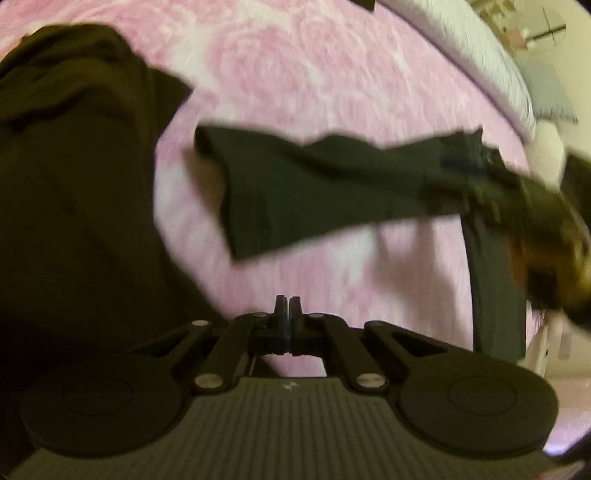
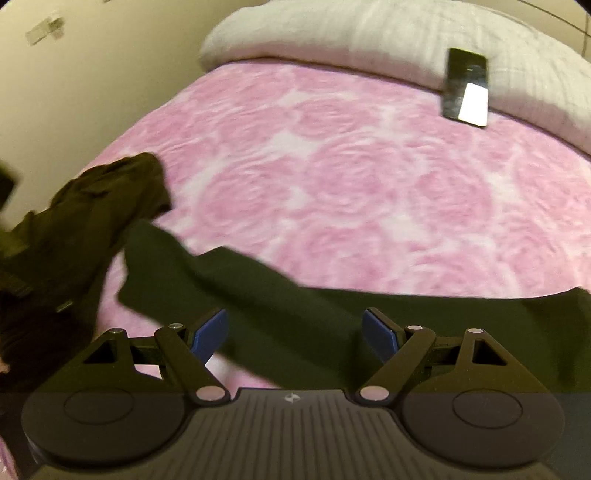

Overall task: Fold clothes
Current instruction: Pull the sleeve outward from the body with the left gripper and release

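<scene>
While a pink bedspread (image 2: 332,177) fills both views, a dark garment (image 2: 258,306) lies across its near side, a second dark heap (image 2: 81,229) at its left end. Right gripper (image 2: 293,332) hovers over the cloth, jaws wide, nothing between them; left gripper (image 1: 287,314) is closed on nothing. Gripping an edge and drawing it flat before folding looks wise. Only the right view shows the phone (image 2: 466,86) by the pillow (image 2: 332,33)
</scene>
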The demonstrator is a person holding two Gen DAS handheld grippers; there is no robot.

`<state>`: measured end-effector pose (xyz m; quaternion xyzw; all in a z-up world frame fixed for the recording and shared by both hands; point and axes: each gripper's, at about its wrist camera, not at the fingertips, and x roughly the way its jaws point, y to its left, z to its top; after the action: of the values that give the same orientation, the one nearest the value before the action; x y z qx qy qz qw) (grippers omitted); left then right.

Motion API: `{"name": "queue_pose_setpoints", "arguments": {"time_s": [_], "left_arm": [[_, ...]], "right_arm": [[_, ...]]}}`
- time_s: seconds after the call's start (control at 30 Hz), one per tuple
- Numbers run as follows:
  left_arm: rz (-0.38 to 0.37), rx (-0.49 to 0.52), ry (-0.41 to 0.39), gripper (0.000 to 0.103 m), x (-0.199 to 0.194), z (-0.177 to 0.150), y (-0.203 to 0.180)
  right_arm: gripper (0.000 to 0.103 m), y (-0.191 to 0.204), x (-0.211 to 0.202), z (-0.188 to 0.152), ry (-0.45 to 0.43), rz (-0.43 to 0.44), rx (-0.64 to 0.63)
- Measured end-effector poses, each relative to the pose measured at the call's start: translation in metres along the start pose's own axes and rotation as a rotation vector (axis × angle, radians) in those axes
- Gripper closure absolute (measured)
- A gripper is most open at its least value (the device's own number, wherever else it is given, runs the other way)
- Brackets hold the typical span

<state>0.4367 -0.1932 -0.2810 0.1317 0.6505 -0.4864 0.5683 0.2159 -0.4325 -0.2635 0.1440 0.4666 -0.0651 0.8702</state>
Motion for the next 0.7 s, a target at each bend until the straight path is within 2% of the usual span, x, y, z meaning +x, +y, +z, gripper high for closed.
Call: {"name": "queue_pose_setpoints", "arguments": {"time_s": [0.1, 0.17, 0.2, 0.23, 0.3, 0.4, 0.43, 0.47, 0.53, 0.6, 0.7], "left_arm": [[0.001, -0.046, -0.076, 0.103, -0.014, 0.0, 0.008], [0.003, -0.091, -0.137, 0.093, -0.013, 0.011, 0.016], [0.007, -0.091, -0.151, 0.081, -0.009, 0.016, 0.016], [0.021, -0.085, -0.159, 0.073, -0.004, 0.021, 0.016], [0.038, -0.076, -0.163, 0.073, 0.008, 0.029, 0.017], [0.042, -0.066, -0.142, 0.076, 0.025, 0.034, 0.017], [0.031, -0.059, -0.131, 0.094, 0.027, 0.032, 0.014], [0.018, -0.052, -0.12, 0.101, 0.028, 0.03, 0.011], [-0.008, -0.046, -0.114, 0.102, 0.021, 0.018, 0.006], [0.01, -0.019, -0.098, 0.102, 0.01, 0.002, -0.001], [0.007, -0.059, -0.086, 0.102, 0.0, -0.022, 0.003]], "right_arm": [[0.021, -0.006, 0.011, 0.011, -0.001, -0.004, -0.032], [0.021, -0.005, 0.018, 0.018, 0.001, -0.001, -0.059], [0.021, -0.003, 0.021, 0.021, -0.001, 0.002, -0.07], [0.021, -0.002, 0.023, 0.024, -0.003, 0.004, -0.08], [0.021, -0.001, 0.023, 0.028, -0.008, 0.007, -0.089], [0.021, -0.002, 0.021, 0.027, -0.007, 0.007, -0.105], [0.021, -0.004, 0.021, 0.026, 0.004, 0.008, -0.115], [0.021, -0.006, 0.021, 0.025, 0.014, 0.01, -0.128], [0.021, -0.01, 0.021, 0.024, 0.031, 0.017, -0.168], [0.021, -0.015, 0.02, 0.027, 0.038, 0.034, -0.21], [0.024, -0.018, 0.026, 0.036, 0.06, 0.059, -0.278]]}}
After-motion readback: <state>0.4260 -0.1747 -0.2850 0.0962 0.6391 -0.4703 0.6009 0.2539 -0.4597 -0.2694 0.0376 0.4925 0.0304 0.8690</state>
